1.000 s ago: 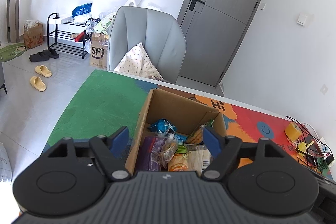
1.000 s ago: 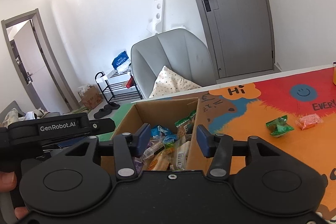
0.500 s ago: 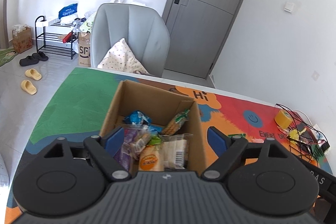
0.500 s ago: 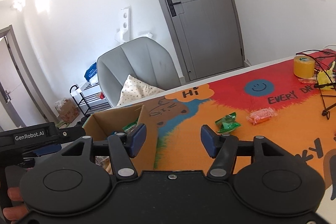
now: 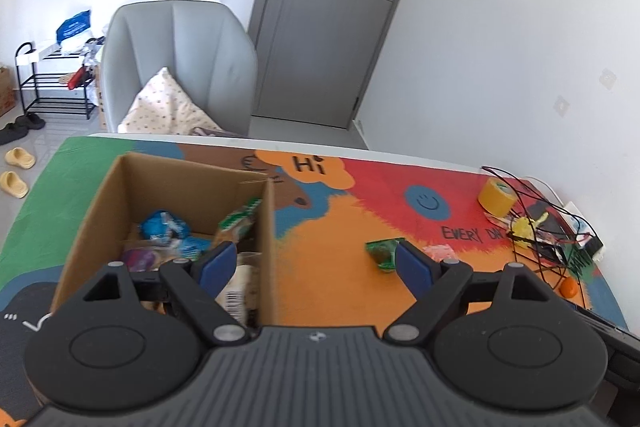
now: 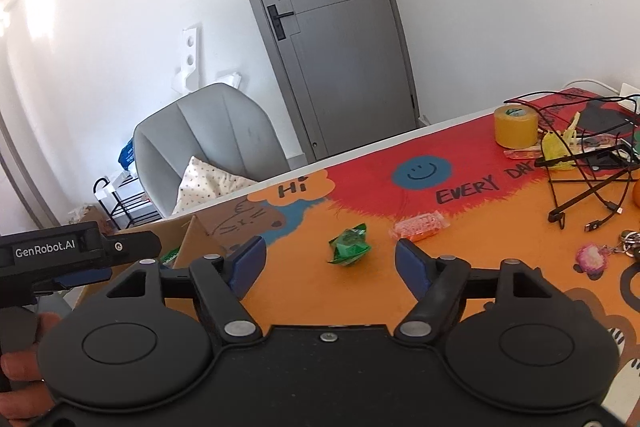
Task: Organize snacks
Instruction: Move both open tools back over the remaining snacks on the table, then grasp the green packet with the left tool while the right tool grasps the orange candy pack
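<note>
Over on the left of the desk [image 5: 320,291] there's the cardboard box [image 5: 100,203], open on top and already stuffed with snacks: a blue packet [image 5: 164,225] toward the back, a green-topped pack of crackers [image 5: 236,221] leaning on the right wall, plus some clear-wrapped stuff with a barcode nearer the front. The whole desk is covered in a loud cartoon mat [image 6: 360,195] with "Hi" and a smiley on it.

The left tool [image 5: 316,263] hangs above the right edge of the box, spread wide with nothing between its blue pads. One pad sits over the box, the other out over the orange part of the mat, right next to the green candy [image 5: 382,253] from its camera's angle.

Just right of it is the right tool [image 6: 330,261], and its jaws are opening as I look. Nothing's gripped; the green candy [image 6: 348,245] lies on the mat just past the gap between its pads, not touching either one. You can see the left tool's body poking in on the left side of that view, with fingers of the person's hand [image 6: 20,359] on the grip.

Next along, an orange-pink wrapped snack [image 6: 420,227] lies loose on the mat, near the green one but apart from it. Further right there's a roll of yellow tape [image 6: 514,127], a tangle of black cables [image 6: 580,187] and a small pink keychain thing [image 6: 590,259]. A grey chair [image 5: 176,63] with a spotted cushion stands behind the desk.
</note>
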`<state>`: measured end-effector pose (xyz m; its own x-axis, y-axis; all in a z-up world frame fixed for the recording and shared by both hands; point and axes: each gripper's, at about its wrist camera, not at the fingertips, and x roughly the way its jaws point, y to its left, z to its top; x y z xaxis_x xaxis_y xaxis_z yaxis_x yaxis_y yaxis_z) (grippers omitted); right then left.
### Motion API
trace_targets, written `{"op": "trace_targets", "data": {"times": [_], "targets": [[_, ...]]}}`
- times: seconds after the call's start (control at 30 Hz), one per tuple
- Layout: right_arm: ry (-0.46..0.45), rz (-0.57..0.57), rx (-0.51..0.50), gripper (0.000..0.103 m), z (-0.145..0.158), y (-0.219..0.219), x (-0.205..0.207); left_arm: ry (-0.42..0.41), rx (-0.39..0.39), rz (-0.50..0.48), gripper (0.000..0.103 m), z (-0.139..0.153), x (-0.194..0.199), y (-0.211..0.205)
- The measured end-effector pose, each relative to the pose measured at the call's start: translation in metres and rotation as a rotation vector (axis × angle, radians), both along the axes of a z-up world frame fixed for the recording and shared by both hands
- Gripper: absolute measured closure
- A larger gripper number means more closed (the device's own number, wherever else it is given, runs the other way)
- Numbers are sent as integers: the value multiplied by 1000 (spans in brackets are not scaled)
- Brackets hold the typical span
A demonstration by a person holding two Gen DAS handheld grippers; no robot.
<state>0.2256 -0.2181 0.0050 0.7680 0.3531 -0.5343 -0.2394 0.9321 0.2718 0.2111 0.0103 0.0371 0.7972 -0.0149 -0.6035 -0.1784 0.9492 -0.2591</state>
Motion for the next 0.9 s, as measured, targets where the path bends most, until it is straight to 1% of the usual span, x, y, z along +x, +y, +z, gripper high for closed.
{"op": "trace_targets", "data": {"times": [0.17,0.43,0.57,0.67,0.77,0.9], "targets": [[14,-37,-1,31,-5,-20,11,15,21,-41,18,-5,22,-25],[25,-74,2,29,-15,-45,32,46,40,-72,18,-14,55,-55],[35,-68,15,28,-23,-54,46,59,48,-70,18,-18,73,-67],[55,-45,33,27,-31,-58,58,67,84,-59,18,-24,86,-75],[69,-27,34,27,-39,-60,68,95,84,-42,18,-32,100,-79],[77,-9,31,27,-47,-61,79,111,83,-35,18,-43,114,-85]]}}
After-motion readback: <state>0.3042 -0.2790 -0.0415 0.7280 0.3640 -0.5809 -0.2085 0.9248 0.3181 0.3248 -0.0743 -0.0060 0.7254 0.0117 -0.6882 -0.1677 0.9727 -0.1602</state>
